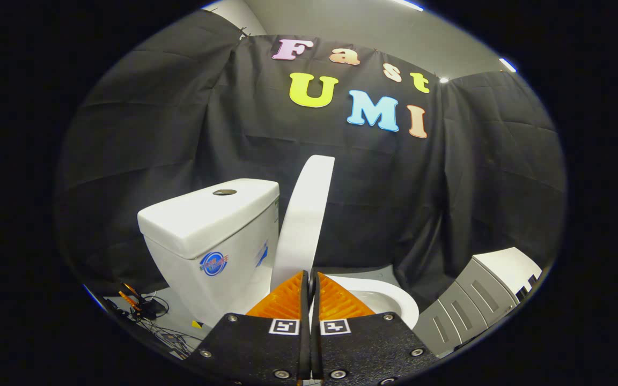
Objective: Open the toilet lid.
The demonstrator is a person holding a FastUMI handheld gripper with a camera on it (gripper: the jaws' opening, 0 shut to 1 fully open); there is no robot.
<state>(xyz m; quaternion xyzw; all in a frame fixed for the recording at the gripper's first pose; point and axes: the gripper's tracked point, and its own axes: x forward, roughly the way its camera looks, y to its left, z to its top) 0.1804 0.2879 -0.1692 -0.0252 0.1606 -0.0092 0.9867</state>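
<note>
A white toilet stands ahead of me, its tank to the left with a round flush button on top. The white lid stands raised, nearly upright, leaning back beside the tank. The seat and bowl rim lie uncovered to the right of my fingers. My gripper is shut, its fingers pressed together with only a thin line between them. The tips sit right at the lid's lower end, which they partly hide. I see nothing held between them.
A grey cabinet with a white top stands to the right of the bowl. Cables and small tools lie on the floor left of the tank. Black cloth walls close in the booth behind the toilet.
</note>
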